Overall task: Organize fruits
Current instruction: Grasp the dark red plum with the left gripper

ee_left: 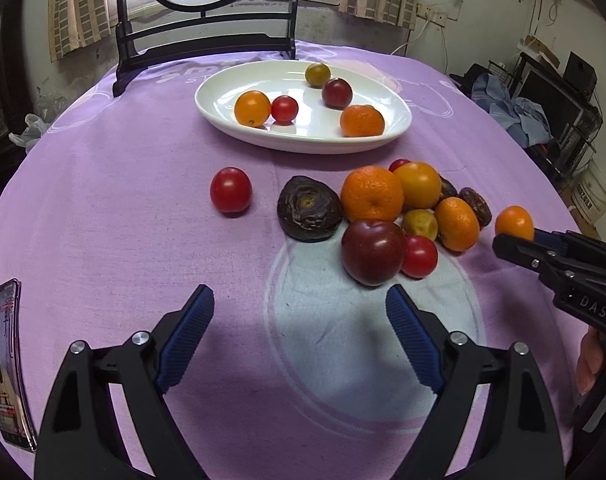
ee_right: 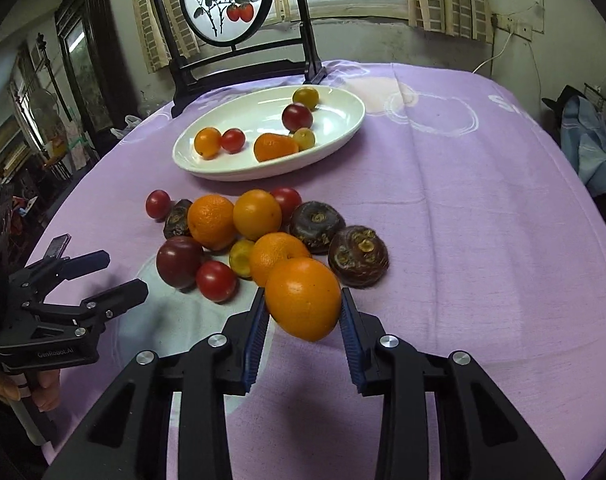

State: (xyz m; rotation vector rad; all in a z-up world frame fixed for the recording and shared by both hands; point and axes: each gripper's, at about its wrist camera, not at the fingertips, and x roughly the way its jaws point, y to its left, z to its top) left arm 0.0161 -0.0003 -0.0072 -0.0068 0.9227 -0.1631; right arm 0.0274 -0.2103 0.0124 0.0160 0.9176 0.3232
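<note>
Right hand-held gripper (ee_right: 303, 316) clamped on an orange fruit (ee_right: 303, 298), pads at its widest flanks; light, firm-skinned, smooth, prone to roll. Left hand-held gripper (ee_left: 299, 320) spread wide, empty, with a dark plum (ee_left: 373, 252) just ahead.

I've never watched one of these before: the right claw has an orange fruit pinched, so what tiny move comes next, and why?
Probably lift it a little and carry it toward the white plate. The right gripper is clamped on the orange fruit, just in front of the pile, and several fruits already lie on that plate. The left gripper is open and empty.
</note>
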